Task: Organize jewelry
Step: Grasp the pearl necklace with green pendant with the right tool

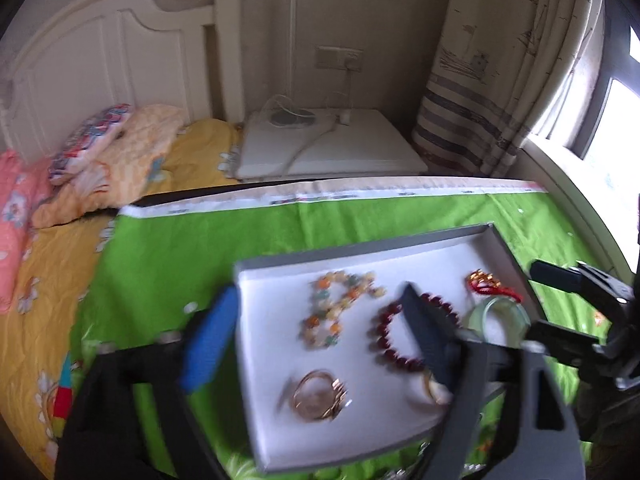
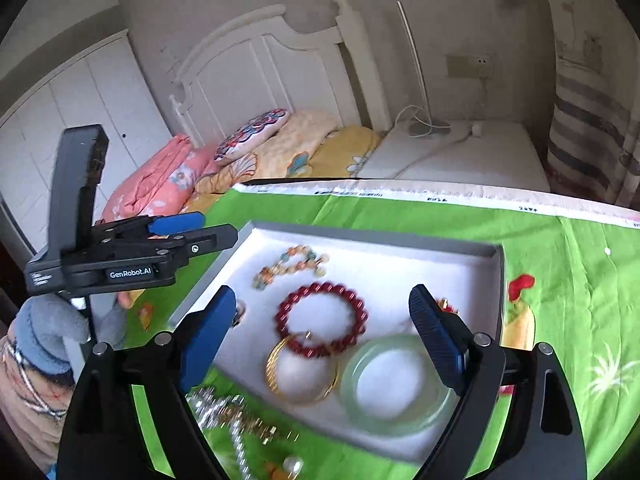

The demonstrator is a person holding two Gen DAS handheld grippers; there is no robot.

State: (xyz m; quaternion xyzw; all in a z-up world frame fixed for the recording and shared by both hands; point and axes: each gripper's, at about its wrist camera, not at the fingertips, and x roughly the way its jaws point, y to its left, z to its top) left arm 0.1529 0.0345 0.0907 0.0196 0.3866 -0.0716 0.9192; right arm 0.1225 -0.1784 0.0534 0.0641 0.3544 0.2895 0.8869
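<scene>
Right wrist view gives me the clearest look: my right hand-held gripper [image 2: 322, 334] is spread wide with nothing between its blue pads [image 2: 208, 336], hanging over the grey tray [image 2: 372, 236] on the green cloth [image 2: 560, 264] that covers the bench. Inside the tray I see the red bead bracelet [image 2: 321, 319] near the middle, the gold bangle [image 2: 301, 372] touching it at 6 o'clock, the pale green jade bangle [image 2: 396, 386] toward 4 o'clock, and the multicoloured bead strand [image 2: 291, 264] at 11 o'clock. Only this view shows the silver and pearl chain [image 2: 236, 420] lying outside the tray on the cloth, at 7 o'clock from it. It also shows my left hand-held gripper [image 2: 216, 230] from the side, off the tray's 9 o'clock edge; I cannot tell from here how far it is parted.

The left wrist view settles that: the left hand-held gripper [image 1: 320, 328] is wide open and empty above the tray [image 1: 360, 252]. This view alone shows the small red and gold piece [image 1: 490, 284] at the tray's 2 o'clock corner, though motion blur softens everything.
</scene>
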